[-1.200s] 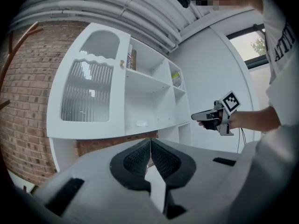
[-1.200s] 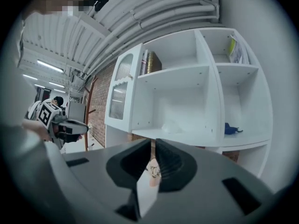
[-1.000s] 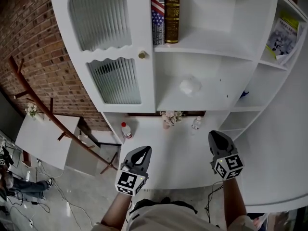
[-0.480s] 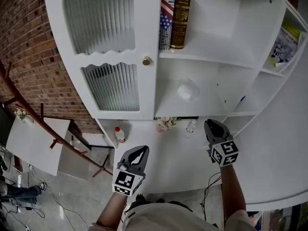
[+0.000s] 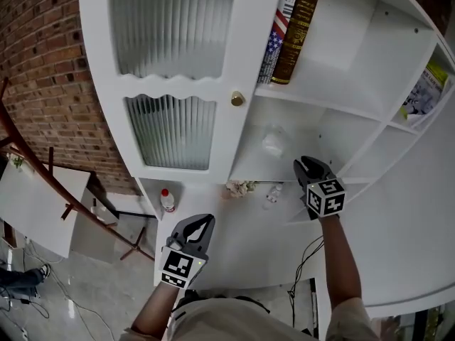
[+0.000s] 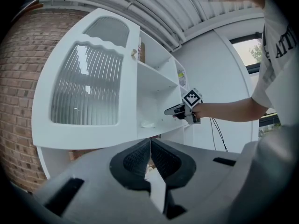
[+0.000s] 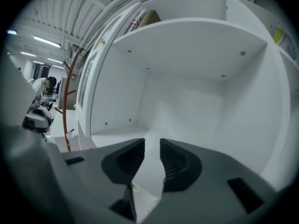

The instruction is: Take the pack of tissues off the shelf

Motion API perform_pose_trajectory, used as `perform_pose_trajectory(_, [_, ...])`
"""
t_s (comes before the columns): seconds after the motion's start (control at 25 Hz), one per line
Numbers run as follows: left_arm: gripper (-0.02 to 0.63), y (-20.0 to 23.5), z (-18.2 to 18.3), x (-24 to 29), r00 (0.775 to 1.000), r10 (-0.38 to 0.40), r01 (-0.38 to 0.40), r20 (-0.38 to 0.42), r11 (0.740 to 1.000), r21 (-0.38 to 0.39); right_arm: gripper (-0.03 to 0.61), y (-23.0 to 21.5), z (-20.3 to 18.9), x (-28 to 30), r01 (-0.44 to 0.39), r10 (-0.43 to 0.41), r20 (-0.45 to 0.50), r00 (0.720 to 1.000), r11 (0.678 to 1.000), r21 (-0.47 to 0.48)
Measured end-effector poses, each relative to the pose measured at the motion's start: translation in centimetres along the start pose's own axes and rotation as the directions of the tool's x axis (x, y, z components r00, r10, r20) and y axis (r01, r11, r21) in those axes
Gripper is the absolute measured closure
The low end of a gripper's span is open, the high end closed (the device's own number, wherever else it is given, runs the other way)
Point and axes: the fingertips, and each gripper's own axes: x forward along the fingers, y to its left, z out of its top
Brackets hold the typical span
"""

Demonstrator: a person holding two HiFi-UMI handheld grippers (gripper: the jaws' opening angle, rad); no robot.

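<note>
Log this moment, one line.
right tongs: just opening, empty, at shelf front | tissue pack: on shelf, untouched | left tongs: shut, empty

You're facing one cabinet [image 5: 224,141] with one tissue pack [image 5: 274,142] in it. Count two books, a flag-striped book [image 5: 274,45] and a brown book [image 5: 297,27]; two bottles, a red-capped bottle [image 5: 168,200] and a clear bottle [image 5: 270,194]; and two glass panels, an upper panel [image 5: 170,23] and a lower panel [image 5: 170,132]. You also have one knob [image 5: 237,99], one flower bunch [image 5: 240,187] and one booklet [image 5: 425,94].
</note>
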Motion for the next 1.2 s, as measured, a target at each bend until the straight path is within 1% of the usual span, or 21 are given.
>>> perform_pose_trajectory(0.04, [0.588,0.1,0.1,0.1,1.0,-0.001,0.001,0.003,1.0,-0.002,0.471,-0.1,0.1,0.6,-0.003,0.003,-0.016,1.0,1.0,-0.005])
perform_pose_trajectory(0.24, [0.588,0.1,0.5,0.7,1.0,-0.016,0.016,0.011,1.0,-0.001,0.468,-0.8,0.1,3.2,-0.011,0.01,-0.087,0.996,1.0,-0.01])
perform_pose_trajectory(0.4, [0.588,-0.1,0.0,1.3,0.999,-0.032,0.032,0.006,0.999,-0.006,0.427,-1.7,-0.3,5.4,-0.025,0.023,-0.15,0.988,1.0,-0.006])
perform_pose_trajectory(0.52, [0.588,-0.6,-0.4,1.4,0.999,-0.044,0.044,0.001,0.999,-0.016,0.389,-2.7,-1.0,6.8,-0.03,0.031,-0.204,0.979,1.0,0.01])
perform_pose_trajectory(0.64, [0.588,-0.6,-0.9,1.1,0.999,-0.046,0.046,-0.005,0.999,-0.025,0.365,-2.4,-1.3,8.2,-0.068,0.079,-0.244,0.967,0.996,0.051])
perform_pose_trajectory(0.72, [0.588,-0.5,-1.2,0.9,0.999,-0.042,0.042,-0.01,0.999,-0.028,0.354,-1.8,-1.6,9.1,-0.094,0.107,-0.273,0.956,0.994,0.057])
perform_pose_trajectory(0.8, [0.588,-0.4,-1.4,0.6,0.999,-0.04,0.039,-0.013,0.999,-0.03,0.348,-1.5,-2.7,9.9,-0.097,0.105,-0.324,0.94,0.994,0.042])
perform_pose_trajectory(0.88, [0.588,-0.4,-1.5,0.2,0.999,-0.038,0.037,-0.016,0.999,-0.03,0.347,-1.6,-3.9,10.4,-0.082,0.078,-0.374,0.924,0.997,0.006])
perform_pose_trajectory(1.0, [0.588,0.0,-1.8,-0.4,0.999,-0.031,0.03,-0.022,0.999,-0.032,0.348,-1.3,-4.4,10.8,-0.074,0.06,-0.405,0.913,0.997,-0.02])
perform_pose_trajectory(1.08, [0.588,0.2,-2.0,-0.7,0.999,-0.026,0.025,-0.027,0.999,-0.035,0.38,-1.0,-4.5,10.9,-0.078,0.063,-0.409,0.91,0.997,-0.02])
perform_pose_trajectory(1.12, [0.588,0.2,-2.1,-0.9,0.999,-0.025,0.024,-0.029,0.999,-0.038,0.413,-0.9,-4.5,10.9,-0.078,0.064,-0.407,0.911,0.997,-0.019])
perform_pose_trajectory(1.2, [0.588,0.2,-2.3,-1.1,0.999,-0.026,0.025,-0.029,0.999,-0.043,0.447,-0.6,-4.4,10.6,-0.076,0.067,-0.392,0.918,0.997,-0.008])
